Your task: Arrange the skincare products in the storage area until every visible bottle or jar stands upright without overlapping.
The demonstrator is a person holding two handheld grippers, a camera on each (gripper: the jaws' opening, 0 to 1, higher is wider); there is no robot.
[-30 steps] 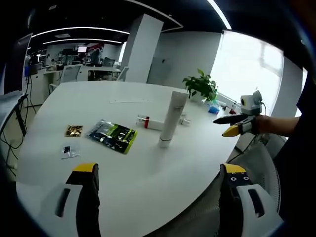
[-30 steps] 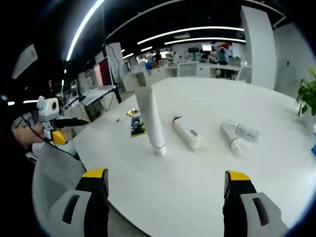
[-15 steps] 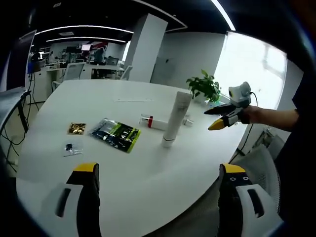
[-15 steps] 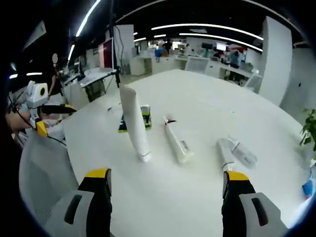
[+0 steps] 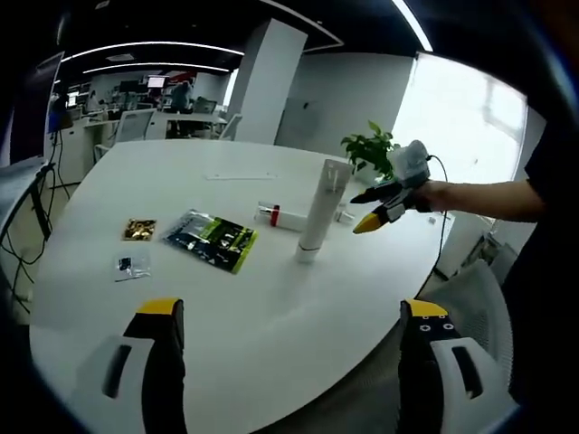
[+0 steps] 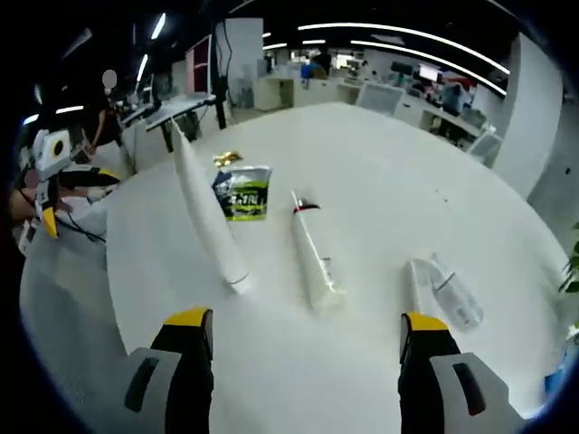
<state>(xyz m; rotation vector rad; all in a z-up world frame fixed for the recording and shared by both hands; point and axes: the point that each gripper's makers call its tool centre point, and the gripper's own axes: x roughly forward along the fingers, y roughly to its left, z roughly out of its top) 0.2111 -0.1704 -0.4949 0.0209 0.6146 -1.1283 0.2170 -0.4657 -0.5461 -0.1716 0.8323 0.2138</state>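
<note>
The right gripper (image 6: 303,339) had its jaws spread wide and held nothing. Over the last second it had swung in above the white table (image 6: 380,190), closer to the lying products, which suggested the next pick was being lined up. The left gripper (image 5: 285,330) hung back at the table edge, jaws equally wide and empty.

One tall white tube (image 6: 206,217) stood on its cap, long axis upright. Just beside it a red-capped tube (image 6: 310,249) lay flat, cap pointing away from the right gripper. Further right, two small clear bottles (image 6: 443,294) lay side by side. Three items seemingly still needed standing.
</note>
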